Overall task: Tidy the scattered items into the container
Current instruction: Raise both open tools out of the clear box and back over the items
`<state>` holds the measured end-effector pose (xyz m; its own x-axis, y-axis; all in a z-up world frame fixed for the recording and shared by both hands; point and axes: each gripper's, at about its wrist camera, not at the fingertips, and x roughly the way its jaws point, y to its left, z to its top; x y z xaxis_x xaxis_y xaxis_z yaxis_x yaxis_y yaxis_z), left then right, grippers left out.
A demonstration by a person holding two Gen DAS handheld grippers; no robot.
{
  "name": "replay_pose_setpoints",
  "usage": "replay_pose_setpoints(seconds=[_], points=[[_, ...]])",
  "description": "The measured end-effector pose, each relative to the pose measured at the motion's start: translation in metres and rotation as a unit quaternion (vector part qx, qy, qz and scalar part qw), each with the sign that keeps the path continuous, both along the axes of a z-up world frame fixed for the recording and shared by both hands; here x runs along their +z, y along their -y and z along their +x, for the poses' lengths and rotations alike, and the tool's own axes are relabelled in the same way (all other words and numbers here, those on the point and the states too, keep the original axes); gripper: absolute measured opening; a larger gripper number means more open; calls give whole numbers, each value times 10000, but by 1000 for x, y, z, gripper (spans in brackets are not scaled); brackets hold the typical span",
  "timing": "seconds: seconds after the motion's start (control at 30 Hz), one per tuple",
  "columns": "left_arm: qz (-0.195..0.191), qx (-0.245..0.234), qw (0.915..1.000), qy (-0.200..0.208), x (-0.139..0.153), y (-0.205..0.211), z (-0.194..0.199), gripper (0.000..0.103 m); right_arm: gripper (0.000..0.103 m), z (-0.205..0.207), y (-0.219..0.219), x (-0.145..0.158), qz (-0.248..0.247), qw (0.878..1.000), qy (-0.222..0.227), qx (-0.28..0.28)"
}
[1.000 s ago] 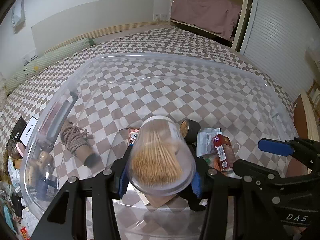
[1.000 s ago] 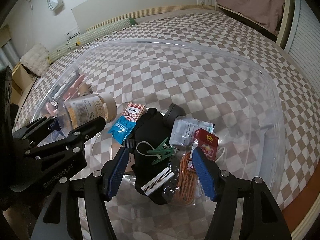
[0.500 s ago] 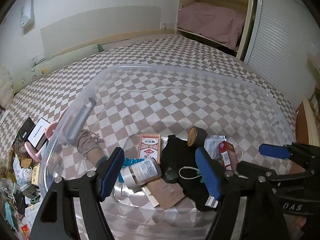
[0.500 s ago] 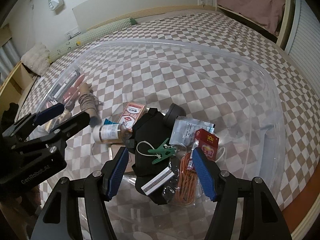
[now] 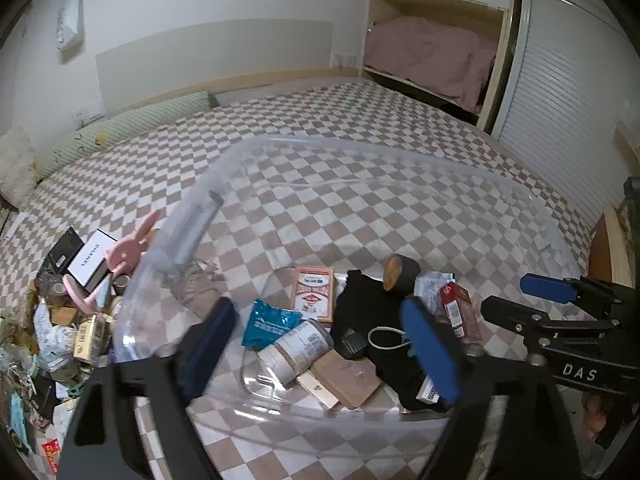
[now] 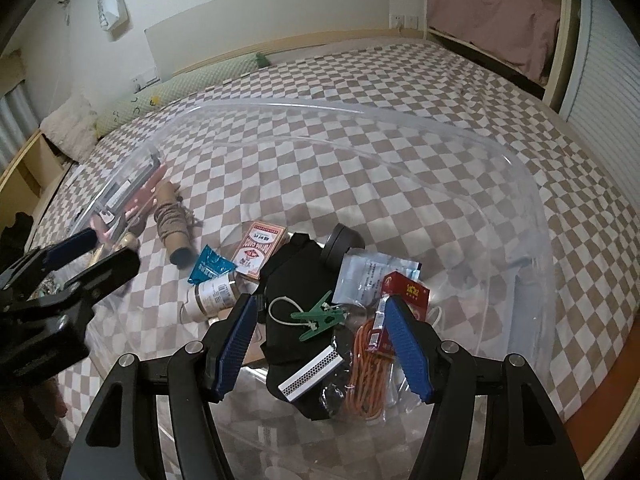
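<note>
Since a second ago the toothpick jar [image 5: 295,347] has left the left claw [image 5: 320,350] and now lies on its side inside the clear container [image 5: 400,168], low in the frame between the wide-spread, empty blue pads. Right claw [image 6: 324,346] hangs equally wide over the green clip [image 6: 320,316], jar [image 6: 211,294] at centre left.
</note>
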<state>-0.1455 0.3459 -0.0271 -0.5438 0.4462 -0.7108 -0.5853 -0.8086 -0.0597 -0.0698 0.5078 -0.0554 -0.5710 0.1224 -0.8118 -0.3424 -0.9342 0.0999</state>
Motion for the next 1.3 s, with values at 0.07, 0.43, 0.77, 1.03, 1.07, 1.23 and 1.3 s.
replay_pose_setpoints(seconds=[0.07, 0.43, 0.77, 1.03, 1.07, 1.23, 1.3], points=[[8, 13, 10000, -37, 3, 4, 1, 92, 66, 1, 4, 4, 78, 9999, -69, -13], [120, -5, 9996, -245, 23, 24, 5, 103, 103, 7, 26, 27, 492, 9977, -455, -84], [42, 137, 9987, -499, 34, 55, 13, 103, 103, 10, 44, 43, 686, 9939, -850, -156], [113, 427, 9970, -628, 44, 95, 16, 103, 103, 8, 70, 52, 706, 9916, -1088, -22], [115, 466, 9968, -638, 44, 100, 16, 103, 103, 8, 74, 54, 687, 9913, -1125, -3], [147, 681, 9955, -647, 47, 130, 15, 103, 103, 4, 93, 63, 474, 9890, -1392, 139], [156, 777, 9946, -665, 48, 143, 15, 103, 103, 3, 103, 65, 483, 9880, -1450, 244]])
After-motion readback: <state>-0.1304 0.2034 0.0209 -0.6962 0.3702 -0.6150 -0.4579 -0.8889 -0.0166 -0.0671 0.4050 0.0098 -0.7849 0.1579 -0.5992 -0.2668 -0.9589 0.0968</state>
